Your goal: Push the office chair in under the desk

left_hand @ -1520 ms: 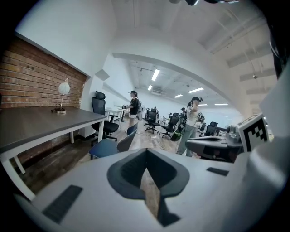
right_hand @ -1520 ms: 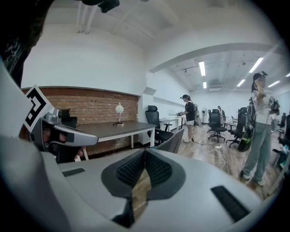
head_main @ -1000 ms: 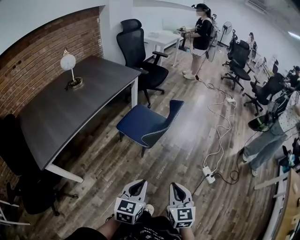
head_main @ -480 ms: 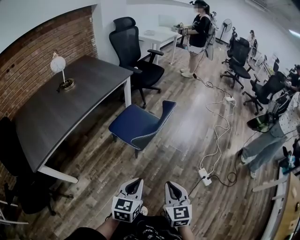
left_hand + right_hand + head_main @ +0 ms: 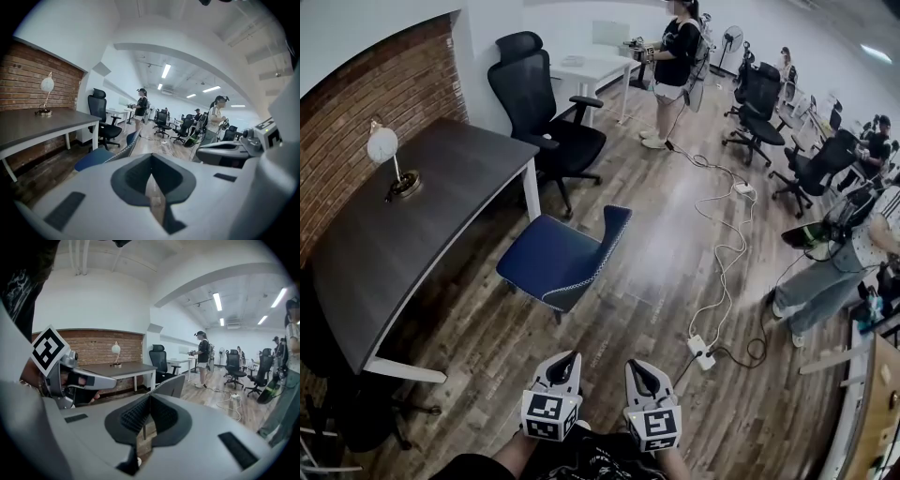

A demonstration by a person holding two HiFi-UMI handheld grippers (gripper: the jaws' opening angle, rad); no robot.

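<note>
Shift, head view: blue chair (image 5: 558,262) and bench (image 5: 403,234) are sitting nearer and further left than a second ago; left tool (image 5: 565,362) and right tool (image 5: 637,368) are staying low, side by side.
Chair, head view: it is standing just off the bench's long edge, untouched, well apart from both tools.
Risk, head view: an off-centre push is likely swinging it into the bench leg (image 5: 532,190) or the black chair (image 5: 546,122); the power strip (image 5: 700,351) at right could be catching a foot.
Room, head view: bare floor is lying open between tools and chair.
Left tool view: jaws are resting together, gripping nothing.
Right tool view: jaws are likewise pressing together, empty; the chair back is showing ahead.
</note>
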